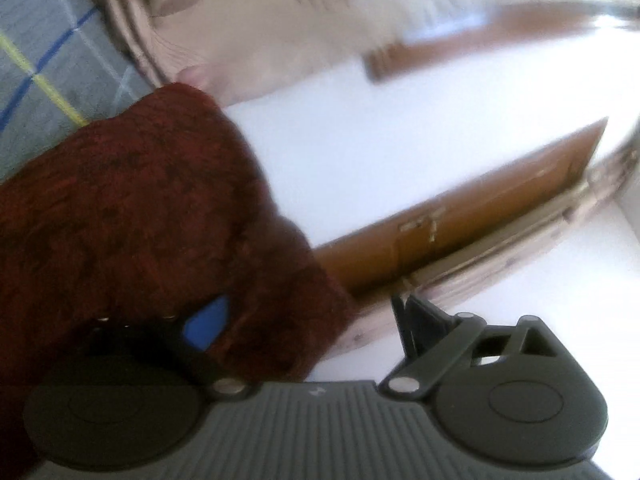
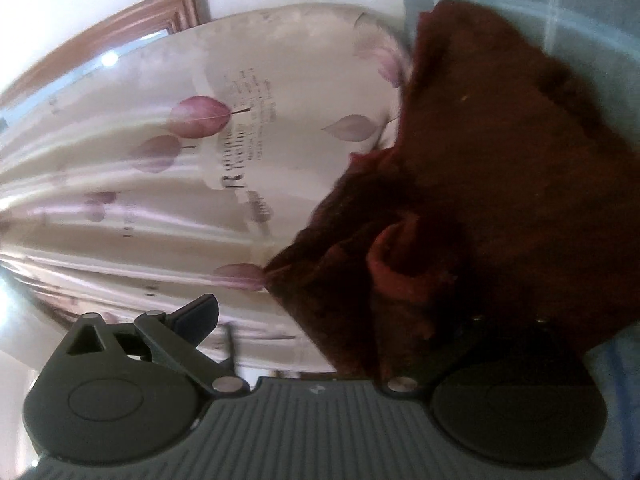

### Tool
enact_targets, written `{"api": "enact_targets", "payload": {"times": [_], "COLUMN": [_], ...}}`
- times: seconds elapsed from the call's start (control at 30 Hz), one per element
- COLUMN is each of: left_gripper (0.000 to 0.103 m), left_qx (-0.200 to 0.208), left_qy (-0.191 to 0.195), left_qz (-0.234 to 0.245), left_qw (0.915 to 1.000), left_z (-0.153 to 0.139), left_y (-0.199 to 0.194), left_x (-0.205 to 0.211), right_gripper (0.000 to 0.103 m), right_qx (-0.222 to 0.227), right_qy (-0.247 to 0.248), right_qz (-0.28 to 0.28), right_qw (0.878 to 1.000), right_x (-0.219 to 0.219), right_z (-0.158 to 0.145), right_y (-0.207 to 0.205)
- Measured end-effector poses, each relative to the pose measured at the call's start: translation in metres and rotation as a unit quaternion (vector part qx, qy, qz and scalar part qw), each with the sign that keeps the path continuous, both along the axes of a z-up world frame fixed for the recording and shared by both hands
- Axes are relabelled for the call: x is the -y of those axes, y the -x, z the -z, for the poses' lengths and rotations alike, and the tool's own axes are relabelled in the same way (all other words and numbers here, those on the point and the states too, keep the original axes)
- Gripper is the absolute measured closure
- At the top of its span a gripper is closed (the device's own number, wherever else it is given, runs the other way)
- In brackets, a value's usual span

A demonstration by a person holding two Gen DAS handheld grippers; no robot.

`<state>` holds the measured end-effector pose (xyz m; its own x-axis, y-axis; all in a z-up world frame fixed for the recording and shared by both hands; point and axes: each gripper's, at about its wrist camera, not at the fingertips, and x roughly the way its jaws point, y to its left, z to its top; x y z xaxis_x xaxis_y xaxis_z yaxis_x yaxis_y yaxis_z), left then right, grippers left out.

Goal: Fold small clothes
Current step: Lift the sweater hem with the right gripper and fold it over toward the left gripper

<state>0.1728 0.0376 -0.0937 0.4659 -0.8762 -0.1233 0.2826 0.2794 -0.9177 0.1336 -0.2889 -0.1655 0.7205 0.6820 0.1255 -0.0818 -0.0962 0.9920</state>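
Observation:
A dark red knitted garment (image 1: 128,208) hangs over the left finger of my left gripper (image 1: 304,320) and covers it; a blue pad (image 1: 208,320) shows under the cloth. The right finger (image 1: 424,324) stands bare and far apart, so the jaws look open. In the right wrist view the same red garment (image 2: 480,168) drapes over the right finger of my right gripper (image 2: 332,320). Its left finger (image 2: 196,316) is bare and wide apart. Both grippers point up at the room, tilted.
A grey checked bedsheet (image 1: 52,60) lies at the upper left and also shows in the right wrist view (image 2: 580,8). A floral curtain (image 2: 180,168) fills the left. White wall and a brown wooden door frame (image 1: 460,220) lie ahead.

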Motion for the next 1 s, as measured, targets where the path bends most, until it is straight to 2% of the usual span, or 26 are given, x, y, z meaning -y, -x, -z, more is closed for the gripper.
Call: {"api": "enact_targets", "payload": {"times": [0.1, 0.2, 0.3, 0.33, 0.37, 0.4, 0.47, 0.57, 0.6, 0.7, 0.73, 0.83, 0.9, 1.0], "left_gripper": [0.007, 0.007, 0.007, 0.007, 0.007, 0.007, 0.007, 0.006, 0.006, 0.005, 0.005, 0.004, 0.004, 0.004], "left_qx": [-0.013, -0.011, -0.003, 0.0, -0.004, -0.013, -0.027, -0.021, -0.01, 0.024, 0.026, 0.012, 0.007, 0.017], "left_qy": [0.024, 0.039, 0.04, 0.038, 0.038, 0.043, 0.061, 0.051, 0.035, -0.049, -0.063, -0.054, -0.053, -0.066], "left_qz": [-0.006, -0.01, -0.012, -0.017, -0.021, -0.022, -0.021, -0.03, -0.036, -0.056, -0.058, -0.049, -0.044, -0.029], "left_qw": [0.9996, 0.9991, 0.9991, 0.9991, 0.9991, 0.9987, 0.9976, 0.998, 0.9987, 0.9969, 0.996, 0.9973, 0.9976, 0.9972], "left_z": [0.01, 0.015, 0.02, 0.019, 0.018, 0.017, 0.011, -0.009, -0.016, -0.033, -0.033, -0.023, -0.016, -0.01], "left_y": [0.006, 0.005, 0.009, 0.012, 0.014, 0.016, 0.023, 0.031, 0.033, 0.033, 0.031, 0.025, 0.021, 0.013], "left_x": [-0.005, -0.003, -0.003, -0.004, -0.007, -0.01, -0.02, -0.041, -0.046, -0.056, -0.055, -0.047, -0.036, -0.01], "right_gripper": [0.0, 0.003, 0.017, 0.03, 0.051, 0.058, 0.067, 0.073, 0.074, 0.076, 0.076, 0.077, 0.077, 0.077], "right_qx": [0.003, 0.001, 0.0, -0.001, -0.007, -0.016, -0.019, -0.01, -0.006, 0.02, 0.033, 0.087, 0.11, 0.113], "right_qy": [0.016, 0.056, 0.112, 0.13, 0.146, 0.167, 0.196, 0.235, 0.247, 0.284, 0.294, 0.325, 0.339, 0.341], "right_qz": [-0.001, 0.006, 0.019, 0.023, 0.025, 0.027, 0.032, 0.027, 0.026, 0.012, 0.009, 0.015, 0.022, 0.017], "right_qw": [1.0, 0.998, 0.993, 0.991, 0.989, 0.985, 0.98, 0.972, 0.969, 0.959, 0.955, 0.942, 0.934, 0.933], "right_x": [0.0, -0.006, -0.014, -0.017, -0.018, -0.02, -0.019, -0.013, -0.009, 0.003, 0.006, 0.022, 0.038, 0.063], "right_z": [-0.001, -0.01, -0.023, -0.027, -0.03, -0.032, -0.032, -0.038, -0.041, -0.062, -0.071, -0.107, -0.12, -0.11], "right_y": [0.001, 0.0, 0.004, 0.004, 0.004, 0.003, 0.002, -0.01, -0.017, -0.045, -0.052, -0.078, -0.096, -0.123]}}
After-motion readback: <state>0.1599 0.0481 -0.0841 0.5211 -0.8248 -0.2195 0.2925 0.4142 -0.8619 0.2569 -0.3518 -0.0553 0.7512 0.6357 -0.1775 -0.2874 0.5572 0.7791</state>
